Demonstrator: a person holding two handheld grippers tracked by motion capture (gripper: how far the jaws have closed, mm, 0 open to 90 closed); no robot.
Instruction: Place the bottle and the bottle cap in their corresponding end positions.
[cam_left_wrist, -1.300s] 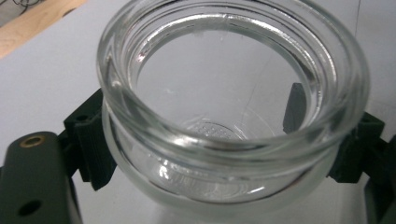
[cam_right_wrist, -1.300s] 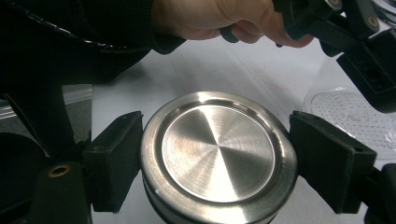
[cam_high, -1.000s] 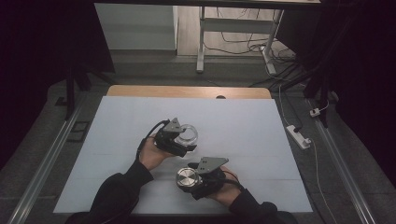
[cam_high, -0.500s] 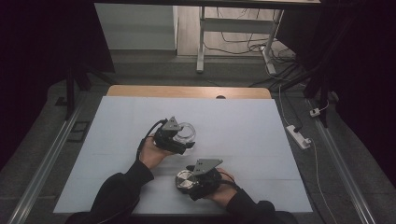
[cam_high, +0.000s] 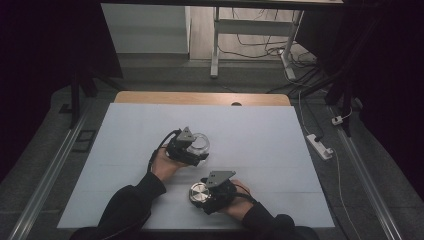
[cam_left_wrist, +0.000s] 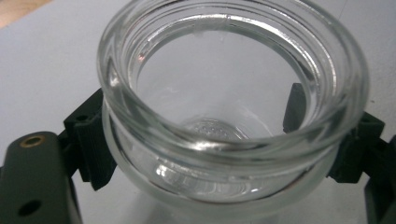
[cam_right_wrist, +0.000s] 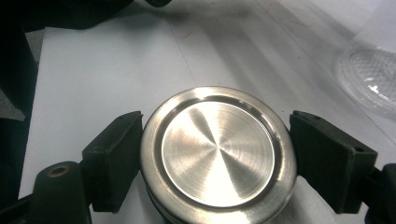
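The glass jar (cam_high: 199, 144) is the landmark here. The left claw (cam_high: 192, 150) holds it just below the threaded neck, both pads pressed against the glass from opposite sides, and the jar's mouth stands open and unblocked in the left gripper view (cam_left_wrist: 233, 107). The metal lid (cam_high: 199, 193) lies toward the person from the jar, apart from it and a little to the jar's right in the high view. It is clamped flat by its rim between the two pads of the right claw (cam_right_wrist: 217, 156). So the right hand (cam_high: 235, 202) carries the piece that has to travel, and the jar sits ahead of it, away from the person. Judging from this, the coming move is to bring the lid over the jar's mouth and line up the two round axes before turning it on.

The jar is clear, thick-walled and squat, with a ribbed screw thread at the neck and a moulded base visible through it; it looks empty. The lid is a round disc of brushed steel with a raised edge and a shallow recessed centre. Both are held over the pale tabletop (cam_high: 260, 130).
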